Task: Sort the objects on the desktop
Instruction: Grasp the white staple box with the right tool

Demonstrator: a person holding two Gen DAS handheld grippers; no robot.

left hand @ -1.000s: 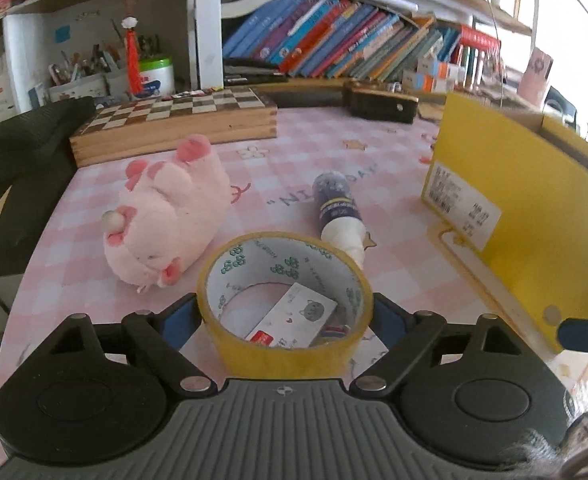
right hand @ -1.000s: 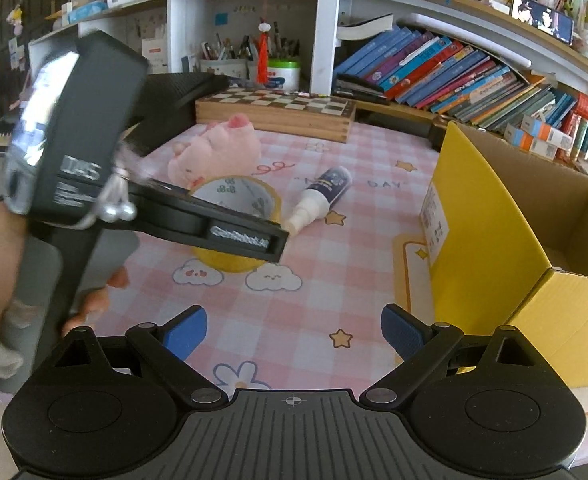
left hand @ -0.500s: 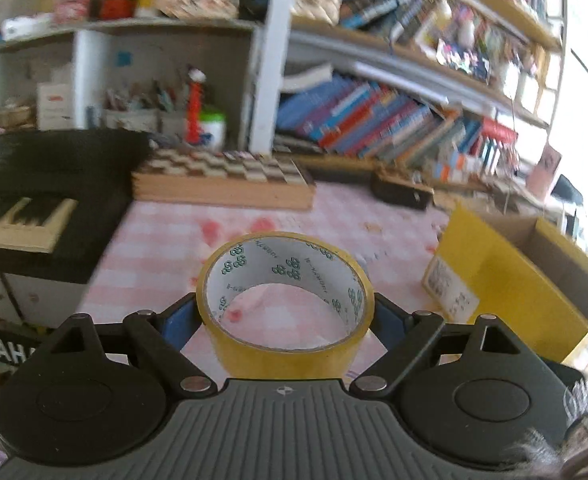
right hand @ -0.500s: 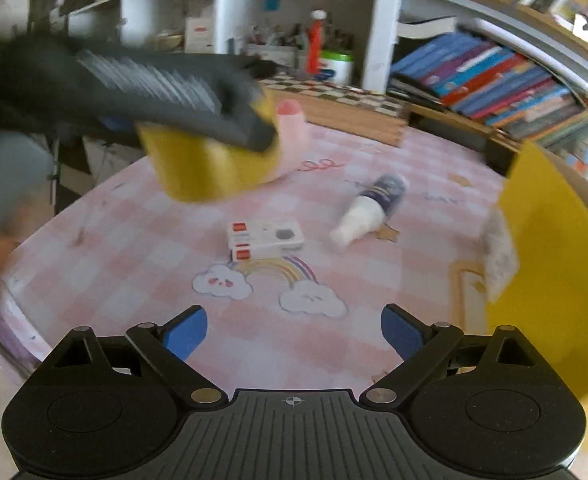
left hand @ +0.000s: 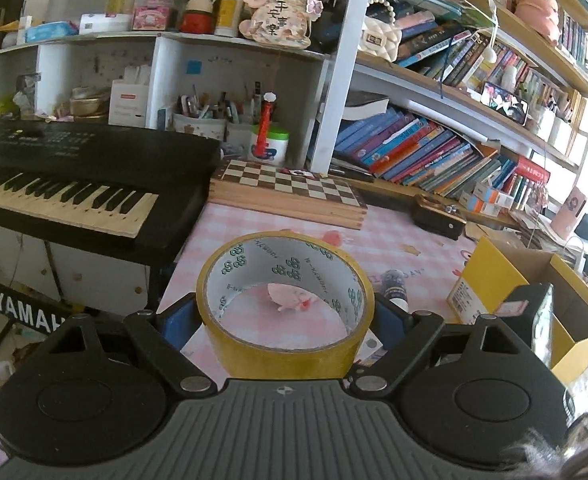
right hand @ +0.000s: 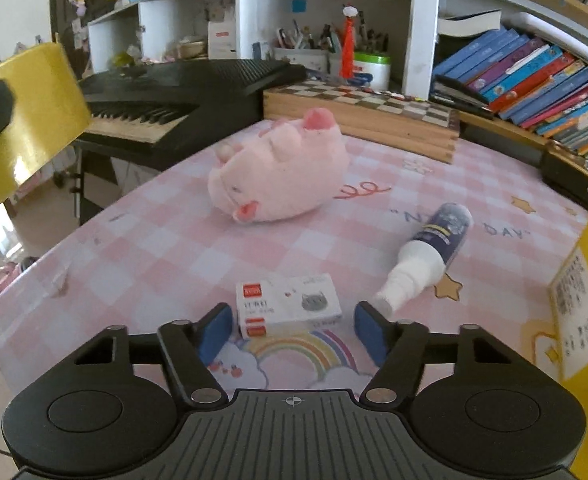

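My left gripper (left hand: 284,314) is shut on a yellow tape roll (left hand: 285,344) and holds it high above the pink checked table. The roll also shows at the left edge of the right wrist view (right hand: 26,128). My right gripper (right hand: 290,330) is open, low over the table, with a small white card box (right hand: 288,310) lying between its fingertips. A pink plush pig (right hand: 282,168) lies behind the box. A spray bottle (right hand: 429,254) lies on its side to the right. The open yellow cardboard box (left hand: 533,280) stands at the right.
A wooden chessboard box (right hand: 361,110) sits at the back of the table. A black keyboard (left hand: 66,184) stands left of the table. Bookshelves line the back. A dark case (right hand: 573,176) sits at the back right.
My left gripper has lifted the tape roll up off the table. My right gripper has moved down and forward, so that the white card box now lies between its fingers.
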